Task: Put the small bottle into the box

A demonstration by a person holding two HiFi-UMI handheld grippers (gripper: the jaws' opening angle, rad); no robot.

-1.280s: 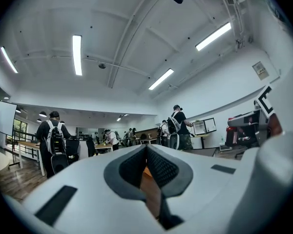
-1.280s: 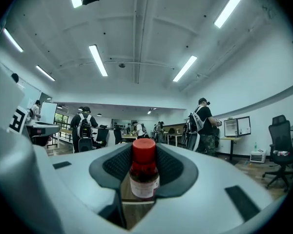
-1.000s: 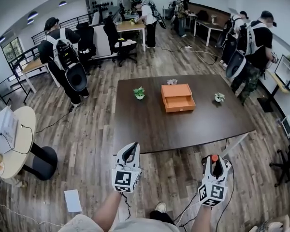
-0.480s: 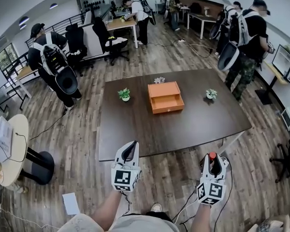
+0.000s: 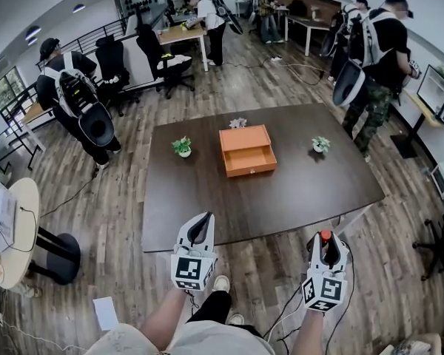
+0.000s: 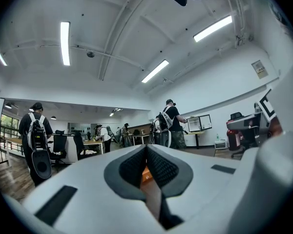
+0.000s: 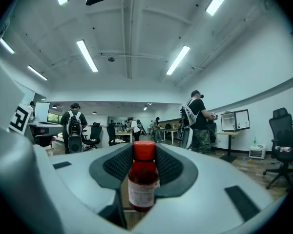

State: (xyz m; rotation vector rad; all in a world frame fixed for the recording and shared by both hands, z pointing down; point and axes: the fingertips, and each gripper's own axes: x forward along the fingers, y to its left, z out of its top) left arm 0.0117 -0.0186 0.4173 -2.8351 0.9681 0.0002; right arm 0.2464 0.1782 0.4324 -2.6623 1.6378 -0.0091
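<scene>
Table [image 5: 296, 191] and box [image 5: 246, 150] nearer than before, small bottle [image 7: 143, 179] in right tongs [image 5: 326, 242].

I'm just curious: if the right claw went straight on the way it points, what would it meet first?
Probably the near edge of the dark table; if it rides above that, the small plant beyond. Height is hard to judge.

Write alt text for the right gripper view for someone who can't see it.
The right gripper grips a small red-capped bottle of dark red liquid, white-labelled and upright, between its black ribbed pads. Behind lies an office under ceiling strip lights, with several people wearing backpacks.
</scene>
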